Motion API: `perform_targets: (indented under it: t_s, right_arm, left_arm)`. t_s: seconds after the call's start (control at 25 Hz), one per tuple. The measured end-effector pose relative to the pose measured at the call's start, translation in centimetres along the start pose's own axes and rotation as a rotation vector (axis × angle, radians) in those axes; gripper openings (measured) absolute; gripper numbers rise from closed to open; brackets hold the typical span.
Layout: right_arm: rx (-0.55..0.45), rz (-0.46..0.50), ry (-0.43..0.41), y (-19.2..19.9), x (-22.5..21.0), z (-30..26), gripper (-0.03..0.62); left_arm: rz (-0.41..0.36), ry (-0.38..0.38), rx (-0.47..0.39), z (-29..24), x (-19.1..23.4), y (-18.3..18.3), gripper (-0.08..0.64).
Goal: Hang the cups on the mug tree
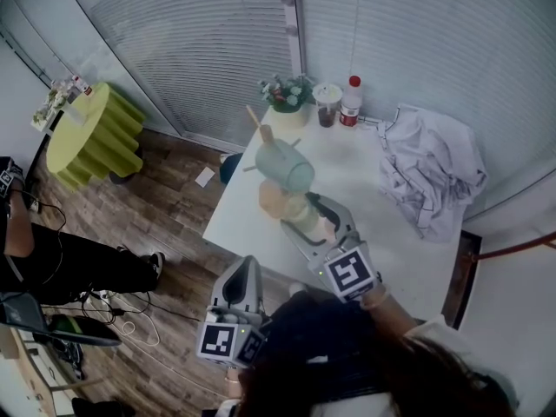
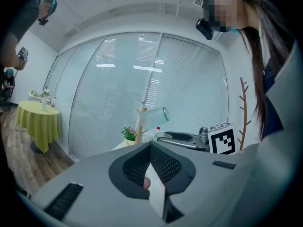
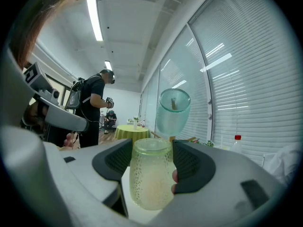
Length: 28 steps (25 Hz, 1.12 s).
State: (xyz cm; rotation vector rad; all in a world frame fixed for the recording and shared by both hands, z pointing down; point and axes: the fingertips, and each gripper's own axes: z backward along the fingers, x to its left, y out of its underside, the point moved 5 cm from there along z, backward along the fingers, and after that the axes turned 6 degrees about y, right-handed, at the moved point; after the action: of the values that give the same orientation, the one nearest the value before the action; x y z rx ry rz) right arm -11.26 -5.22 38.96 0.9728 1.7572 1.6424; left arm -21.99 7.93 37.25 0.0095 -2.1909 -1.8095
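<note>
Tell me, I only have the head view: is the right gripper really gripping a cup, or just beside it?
Observer: Gripping. The pale green cup stands upright between the fingers of the right gripper.
Operator: And the left one?
Observer: The left gripper has its fingers together, with no cup between them.
Operator: Is the blue cup properly hung?
Observer: Its mouth faces the right gripper's camera, with a peg of the mug tree inside.

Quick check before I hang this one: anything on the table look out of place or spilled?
Only the crumpled white garment heaped on the table's right side, unrelated to the cups. Nothing looks spilled; the teal cup hangs tilted on the mug tree, as expected.
</note>
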Motion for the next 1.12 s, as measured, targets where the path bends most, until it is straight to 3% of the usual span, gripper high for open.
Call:
perform_targets:
  t_s: [1.12]
  right_arm:
    - [-0.037,0.003,-0.013,0.4,-0.4,-2.9,0.273]
  left_arm:
    - [-0.005,0.006,0.034,-1.2,1.3,0.0,0.000]
